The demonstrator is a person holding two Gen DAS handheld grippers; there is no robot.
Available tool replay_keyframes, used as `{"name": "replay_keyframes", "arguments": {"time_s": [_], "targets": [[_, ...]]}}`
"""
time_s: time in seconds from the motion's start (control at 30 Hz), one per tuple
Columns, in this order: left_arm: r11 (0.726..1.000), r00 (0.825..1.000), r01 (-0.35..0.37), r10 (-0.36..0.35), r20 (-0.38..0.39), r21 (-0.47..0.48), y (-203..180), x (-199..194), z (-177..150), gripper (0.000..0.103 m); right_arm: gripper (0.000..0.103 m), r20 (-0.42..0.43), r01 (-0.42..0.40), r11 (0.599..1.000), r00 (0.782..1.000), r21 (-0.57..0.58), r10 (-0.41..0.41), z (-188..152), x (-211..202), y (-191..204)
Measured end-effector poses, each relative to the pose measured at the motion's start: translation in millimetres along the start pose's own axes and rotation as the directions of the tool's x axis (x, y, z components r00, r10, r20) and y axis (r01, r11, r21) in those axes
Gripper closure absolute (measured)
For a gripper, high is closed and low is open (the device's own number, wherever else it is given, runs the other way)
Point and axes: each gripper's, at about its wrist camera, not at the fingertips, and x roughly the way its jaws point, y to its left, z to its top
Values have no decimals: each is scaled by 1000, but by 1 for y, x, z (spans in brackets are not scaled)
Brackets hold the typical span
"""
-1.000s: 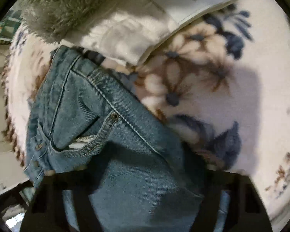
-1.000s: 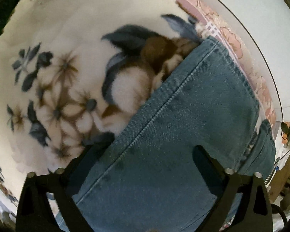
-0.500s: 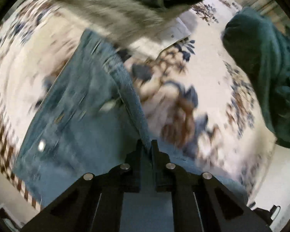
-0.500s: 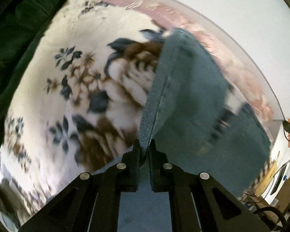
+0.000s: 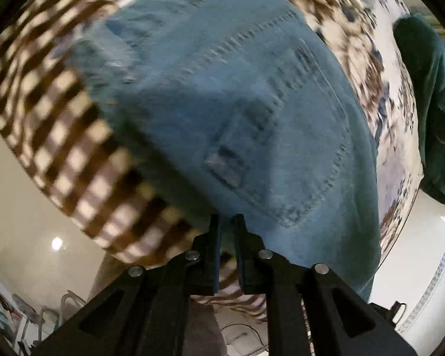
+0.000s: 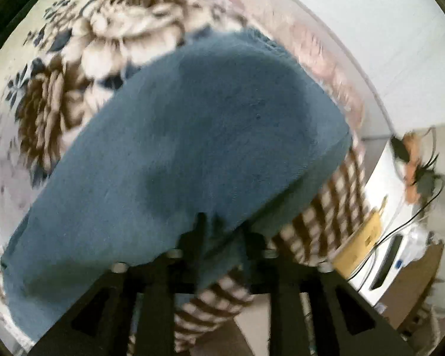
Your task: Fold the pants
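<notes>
Blue denim pants (image 5: 252, 112) lie on a floral blanket, with a back pocket facing up in the left wrist view. My left gripper (image 5: 227, 222) is shut on the near edge of the pants at the blanket's checkered border. In the right wrist view the pants (image 6: 192, 148) show as a broad folded panel. My right gripper (image 6: 221, 222) is partly open, with the near edge of the denim lying between its fingers. Both views are motion-blurred.
The floral blanket (image 5: 379, 68) has a brown-and-white checkered border (image 5: 59, 136) hanging over the bed edge. A dark green garment (image 5: 430, 103) lies at the right. A white appliance (image 6: 394, 237) with cables stands beyond the bed. The floor (image 5: 20, 222) is below.
Both grippers have carried the pants edge over toward the checkered border, and the back pocket now faces up. The right jaws have spread apart since half a second ago.
</notes>
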Motion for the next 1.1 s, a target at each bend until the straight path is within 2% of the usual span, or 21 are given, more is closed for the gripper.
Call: {"name": "replay_keyframes", "arguments": {"time_s": [0.03,0.07,0.1,0.2,0.27,0.33,0.47,0.5,0.53,0.57,0.6,0.63,0.67,0.8,0.93,1.0,1.1], "targets": [[1000,1000,20,-20,15,-6,5,-8,0,94,45,1,-33,999,999,28,33,-6,1,-4],[999,998,50,-50,31,-13,10,-16,1,94,37,9,-72,996,997,61,72,-13,1,-9],[998,997,67,-65,49,-21,14,-24,2,93,37,14,-118,989,993,92,117,-20,-1,-17],[996,992,75,-70,106,-42,21,-38,10,79,37,16,-241,959,970,151,241,-40,2,-22],[995,989,73,-65,129,-61,27,-39,19,59,37,9,-290,944,956,160,292,-53,9,-13],[993,989,64,-49,142,-103,36,-32,32,57,37,-1,-364,917,929,161,369,-68,18,3],[985,983,44,-12,185,-169,52,-20,56,57,38,-37,-433,885,895,171,445,-94,35,35],[981,981,56,-19,193,-188,54,-16,63,57,40,-47,-436,883,892,172,449,-101,41,42],[979,979,61,-21,204,-194,59,-16,65,60,51,-51,-439,882,890,174,453,-108,46,49],[978,975,61,-15,222,-200,61,-16,66,71,68,-60,-428,886,894,177,444,-112,51,55],[978,970,47,5,245,-205,60,-18,66,78,79,-59,-408,896,904,178,423,-116,55,59],[979,963,34,21,270,-199,58,-21,65,84,95,-43,-394,904,913,170,406,-121,57,63],[982,958,35,21,287,-187,59,-26,63,87,99,-29,-362,919,928,155,371,-125,56,66],[993,939,42,-2,343,-109,47,-45,58,91,100,35,-316,945,949,80,314,-146,27,73],[996,939,40,-9,344,-84,48,-55,63,91,101,33,-314,948,949,54,313,-166,2,66],[994,946,43,-7,324,-103,58,-54,66,91,101,1,-297,954,955,37,297,-164,-1,59],[991,960,43,-6,279,-126,76,-43,67,90,97,-119,-287,958,950,25,288,-157,26,52]]}}
